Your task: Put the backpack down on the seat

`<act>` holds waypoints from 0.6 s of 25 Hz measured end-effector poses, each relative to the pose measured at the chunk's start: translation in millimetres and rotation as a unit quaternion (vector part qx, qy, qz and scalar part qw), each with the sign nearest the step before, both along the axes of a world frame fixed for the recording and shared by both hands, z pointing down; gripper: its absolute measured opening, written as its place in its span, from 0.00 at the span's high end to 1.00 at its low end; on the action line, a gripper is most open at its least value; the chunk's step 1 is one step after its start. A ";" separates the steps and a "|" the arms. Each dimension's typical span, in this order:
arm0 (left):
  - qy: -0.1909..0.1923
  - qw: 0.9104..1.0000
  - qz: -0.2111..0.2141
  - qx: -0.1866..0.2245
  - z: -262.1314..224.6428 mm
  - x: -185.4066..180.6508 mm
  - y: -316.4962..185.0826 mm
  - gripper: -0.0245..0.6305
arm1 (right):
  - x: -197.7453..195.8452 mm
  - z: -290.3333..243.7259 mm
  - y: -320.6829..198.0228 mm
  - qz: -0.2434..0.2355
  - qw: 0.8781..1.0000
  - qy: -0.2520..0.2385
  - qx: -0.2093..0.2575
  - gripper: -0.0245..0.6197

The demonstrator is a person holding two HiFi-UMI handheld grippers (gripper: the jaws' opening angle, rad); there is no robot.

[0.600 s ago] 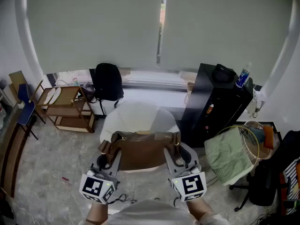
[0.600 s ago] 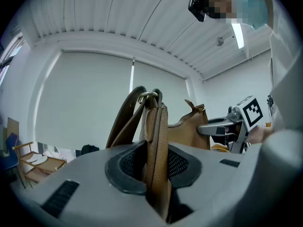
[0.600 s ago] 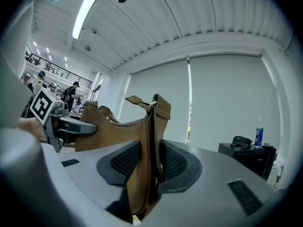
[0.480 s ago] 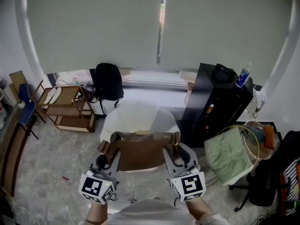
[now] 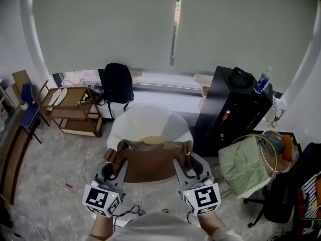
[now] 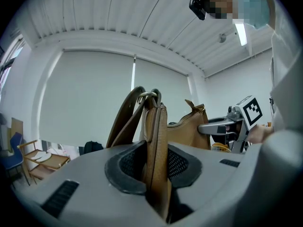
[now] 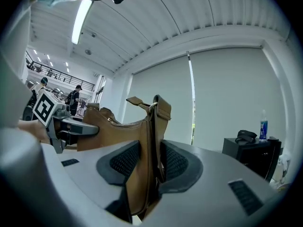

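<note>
My left tool (image 6: 154,170) and right tool (image 7: 150,165) each pinch one strapped side edge of the soft tan leather backpack (image 5: 150,160), slung between them just ahead, over the front of the white rounded seat (image 5: 149,120); I judge it limp, lightish, best carried by these ends.

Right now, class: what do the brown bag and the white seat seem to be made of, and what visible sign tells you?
The brown bag looks like leather or imitation leather: matte, fine-grained, with a metal strap ring. The white seat looks smooth and rounded, perhaps moulded plastic or upholstery.
</note>
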State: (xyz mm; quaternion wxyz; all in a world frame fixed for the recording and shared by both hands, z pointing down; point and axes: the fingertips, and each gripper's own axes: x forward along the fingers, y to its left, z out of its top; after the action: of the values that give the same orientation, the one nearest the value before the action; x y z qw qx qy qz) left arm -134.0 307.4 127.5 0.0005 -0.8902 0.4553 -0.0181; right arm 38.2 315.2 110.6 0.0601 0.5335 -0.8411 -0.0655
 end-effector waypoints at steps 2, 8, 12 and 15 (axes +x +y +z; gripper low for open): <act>-0.002 1.000 0.000 -0.005 1.8 2.9 1.1 0.82 | 3.2 3.0 0.7 0.001 1.000 -0.006 -0.006 0.72; -0.011 1.000 -0.003 -0.023 19.1 17.5 10.3 0.82 | 18.3 20.4 6.7 -0.005 0.999 -0.022 -0.034 0.72; -0.011 0.999 -0.016 -0.040 32.6 32.2 16.4 0.82 | 33.8 32.9 10.3 -0.014 0.998 -0.024 -0.053 0.72; -0.010 0.998 -0.024 -0.049 42.9 42.3 23.3 0.82 | 44.0 42.7 13.9 -0.027 0.997 -0.028 -0.060 0.72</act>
State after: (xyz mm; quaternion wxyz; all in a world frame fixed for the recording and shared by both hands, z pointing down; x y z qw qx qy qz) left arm -91.6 330.7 170.4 -0.0388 -0.8777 0.4751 -0.0497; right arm 82.2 329.2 153.3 0.0668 0.5073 -0.8591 -0.0011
